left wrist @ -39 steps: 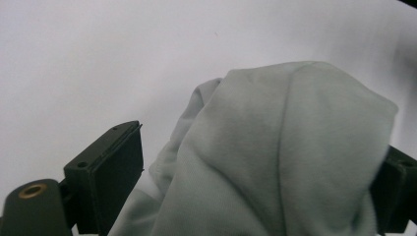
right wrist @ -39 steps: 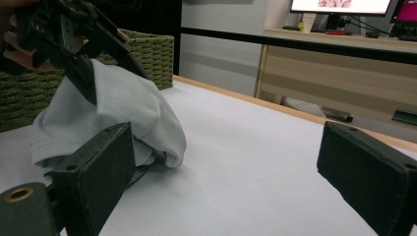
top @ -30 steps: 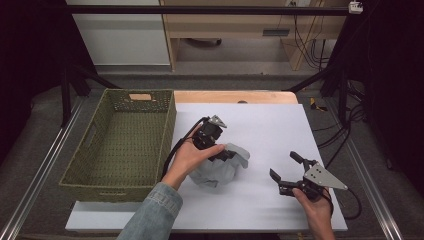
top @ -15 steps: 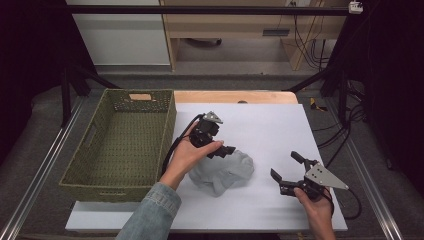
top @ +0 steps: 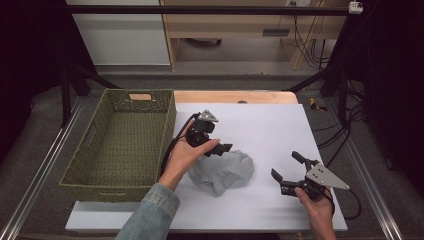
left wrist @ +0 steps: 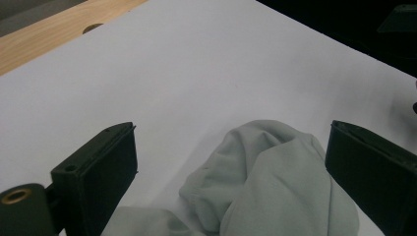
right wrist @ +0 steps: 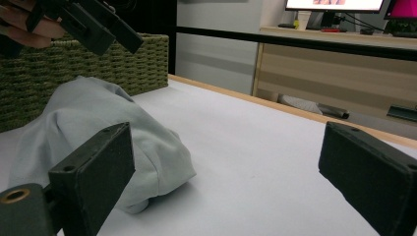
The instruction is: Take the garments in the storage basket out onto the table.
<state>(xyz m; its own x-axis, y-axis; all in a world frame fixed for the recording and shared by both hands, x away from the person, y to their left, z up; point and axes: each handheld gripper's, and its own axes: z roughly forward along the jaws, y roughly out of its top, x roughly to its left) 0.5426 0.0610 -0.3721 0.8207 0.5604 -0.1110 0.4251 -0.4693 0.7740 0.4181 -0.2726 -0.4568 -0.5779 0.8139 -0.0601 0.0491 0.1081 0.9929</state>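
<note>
Soft, light, floppy cloth, crumpled mid-worktop, basket at 9 o'clock. Best pinched at a raised fold. Left gripper just opened, fingers wide, holding nothing; right gripper wide, empty.

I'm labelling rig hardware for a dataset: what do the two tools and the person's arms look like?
Both the left tool and right tool are black with two blocky, flat-faced jaws. Each carries a grey three-cornered plate on top and trails a black cable. A brass-coloured fitting shows at each jaw base. The left forearm wears a blue denim sleeve.
</note>
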